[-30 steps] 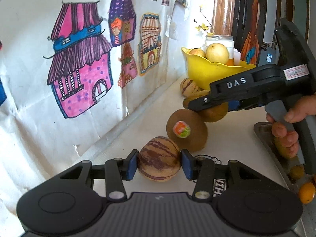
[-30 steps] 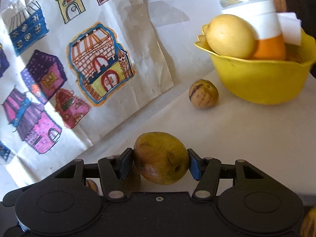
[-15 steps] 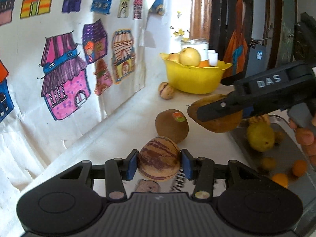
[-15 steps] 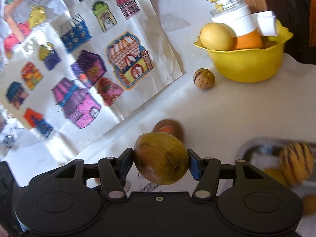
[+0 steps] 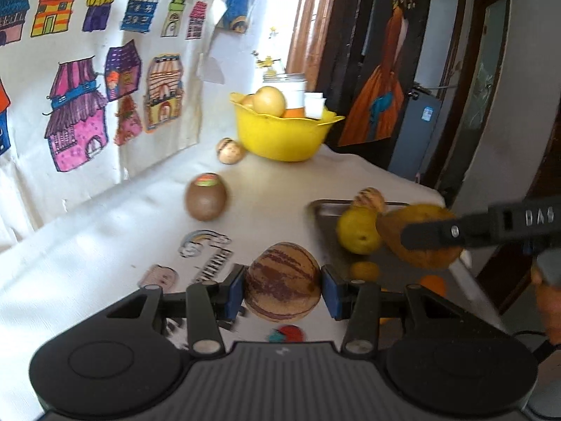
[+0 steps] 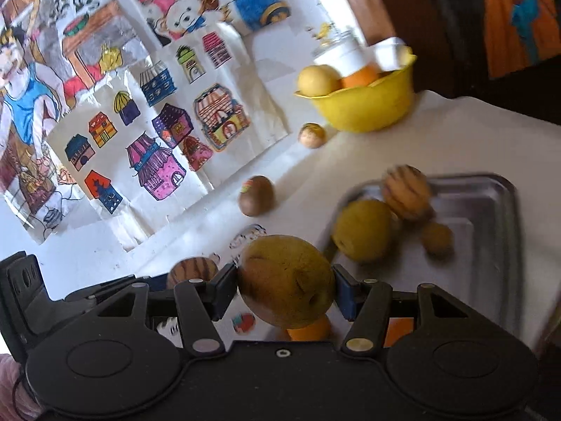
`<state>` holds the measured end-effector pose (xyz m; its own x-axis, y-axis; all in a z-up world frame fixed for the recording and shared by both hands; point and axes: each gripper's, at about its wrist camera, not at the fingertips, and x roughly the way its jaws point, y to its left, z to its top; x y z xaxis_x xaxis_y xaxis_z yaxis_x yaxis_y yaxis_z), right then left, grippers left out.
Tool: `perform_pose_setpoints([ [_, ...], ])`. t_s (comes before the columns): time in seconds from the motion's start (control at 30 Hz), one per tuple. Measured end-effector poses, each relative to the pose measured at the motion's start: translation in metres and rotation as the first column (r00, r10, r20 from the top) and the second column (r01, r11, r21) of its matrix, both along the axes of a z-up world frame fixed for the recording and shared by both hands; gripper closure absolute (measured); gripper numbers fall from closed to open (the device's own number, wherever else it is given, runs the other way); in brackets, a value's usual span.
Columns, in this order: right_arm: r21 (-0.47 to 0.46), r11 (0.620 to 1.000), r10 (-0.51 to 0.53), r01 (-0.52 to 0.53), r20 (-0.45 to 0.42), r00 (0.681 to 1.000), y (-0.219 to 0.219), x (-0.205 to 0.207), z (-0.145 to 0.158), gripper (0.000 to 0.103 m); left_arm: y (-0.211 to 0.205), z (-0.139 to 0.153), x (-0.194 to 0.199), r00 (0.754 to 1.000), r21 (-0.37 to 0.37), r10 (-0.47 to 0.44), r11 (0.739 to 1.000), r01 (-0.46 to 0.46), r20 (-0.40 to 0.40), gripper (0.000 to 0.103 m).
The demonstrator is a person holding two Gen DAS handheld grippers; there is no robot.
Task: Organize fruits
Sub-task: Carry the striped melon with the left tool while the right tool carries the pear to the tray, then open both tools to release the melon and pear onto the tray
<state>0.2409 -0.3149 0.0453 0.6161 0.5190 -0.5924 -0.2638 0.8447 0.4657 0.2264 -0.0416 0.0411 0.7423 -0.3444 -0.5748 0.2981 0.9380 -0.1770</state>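
In the left wrist view, the left gripper is clamped on a round striped melon, its blue pads pressing the fruit on both sides above the white tablecloth. Ahead and to the right lies a metal tray holding a yellow-green pear, a second small striped fruit at its far edge, and a few small orange fruits. The right gripper reaches in from the right over the tray, closed on a brownish-yellow pear. On the cloth well apart from the tray stands a brown kiwi with a sticker on top, and farther back a small striped fruit sits just beside a yellow bowl filled with fruit and white containers. Children's drawings of houses cover the wall on the left.

In the right wrist view, the right gripper holds the brownish-yellow pear tight between its pads, near the tray's front left corner. The tray carries the yellow-green pear, a striped fruit, blurred, that seems to touch it, and a small brownish fruit. The striped melon shows at lower left behind the gripper's linkage. The kiwi and yellow bowl stand beyond.
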Motion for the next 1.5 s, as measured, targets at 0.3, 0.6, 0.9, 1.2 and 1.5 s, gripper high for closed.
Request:
perform_pose_setpoints([
  [0.3, 0.007, 0.999, -0.053, 0.052, 0.027, 0.998, -0.040, -0.059, -0.022, 0.043, -0.037, -0.006, -0.034, 0.999, -0.026, -0.044, 0.999, 0.044, 0.008, 0.053],
  [0.6, -0.021, 0.995, -0.094, 0.097, 0.099, 0.991, -0.051, -0.096, -0.042, 0.043, -0.064, -0.025, -0.052, 0.998, 0.017, -0.055, 0.998, 0.055, 0.004, 0.053],
  [0.9, -0.140, 0.982, -0.095, 0.126, 0.208, 0.974, -0.045, -0.107, -0.053, 0.044, -0.078, -0.035, -0.052, 0.998, 0.052, -0.056, 0.997, 0.057, -0.020, 0.053],
  [1.2, -0.236, 0.959, -0.088, 0.160, 0.288, 0.953, -0.037, -0.113, -0.062, 0.044, -0.083, -0.038, -0.049, 0.999, 0.046, -0.035, 0.998, 0.036, -0.030, 0.053],
  [1.5, -0.261, 0.950, -0.082, 0.174, 0.329, 0.941, -0.033, -0.118, -0.067, 0.044, -0.088, -0.038, -0.047, 0.999, 0.056, 0.001, 0.998, 0.001, -0.037, 0.053],
])
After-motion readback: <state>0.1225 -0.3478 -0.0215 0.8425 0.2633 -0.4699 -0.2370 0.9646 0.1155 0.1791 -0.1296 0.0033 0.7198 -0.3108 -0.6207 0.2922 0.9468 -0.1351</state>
